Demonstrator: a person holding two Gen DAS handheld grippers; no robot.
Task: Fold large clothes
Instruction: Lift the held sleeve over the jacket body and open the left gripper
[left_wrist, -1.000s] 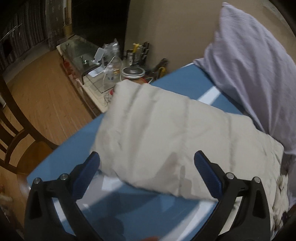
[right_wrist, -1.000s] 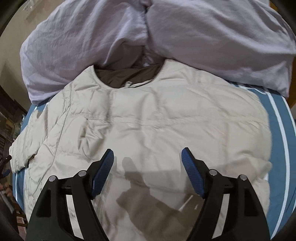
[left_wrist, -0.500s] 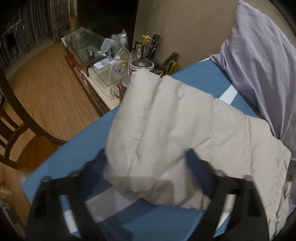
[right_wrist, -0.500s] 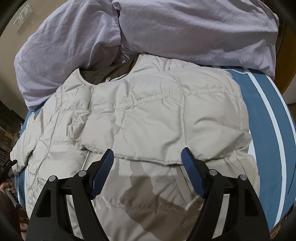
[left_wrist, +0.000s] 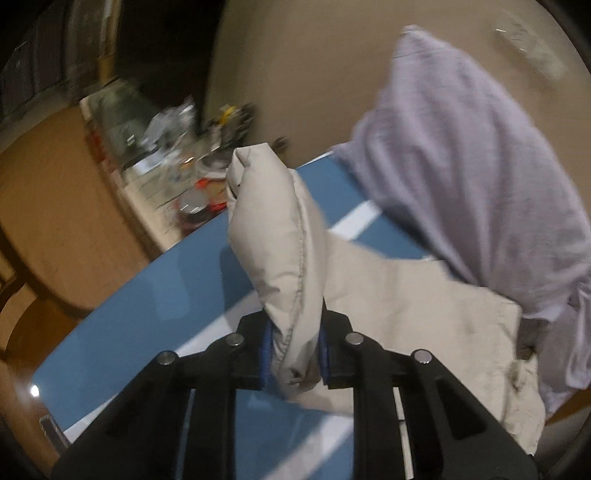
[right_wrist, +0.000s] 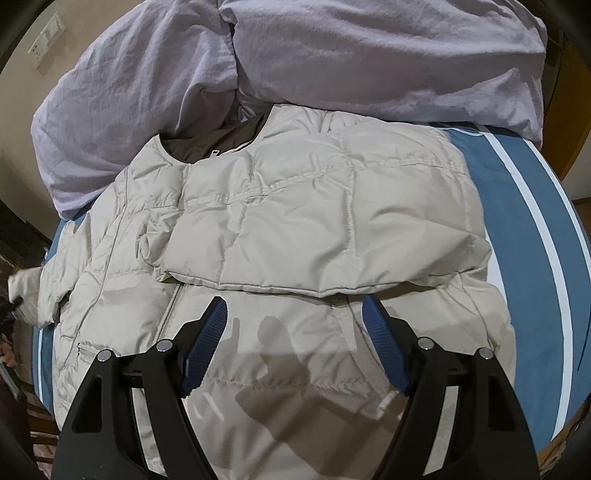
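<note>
Bare blue bedsheet (right_wrist: 524, 229) right of the jacket (right_wrist: 295, 221); heaped lilac duvet (right_wrist: 332, 62) blocking the far side.

No text, label, brand, number or sign can be read on anything in either view.

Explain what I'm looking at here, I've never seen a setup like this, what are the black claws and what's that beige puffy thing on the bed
The black claws are hand-held grippers, one in each of a person's hands, each carrying a wide-angle camera that looks out along its two fingers. So there are two pictures, one per hand. The beige thing is a puffy jacket lying on a blue bedsheet, with lilac bedding bunched behind it. In the left view, the left gripper has just closed and pinches the jacket's sleeve, which stands lifted off the sheet. In the right view, the right gripper hangs open above the jacket, holding nothing; one sleeve already lies folded across the chest.
</note>
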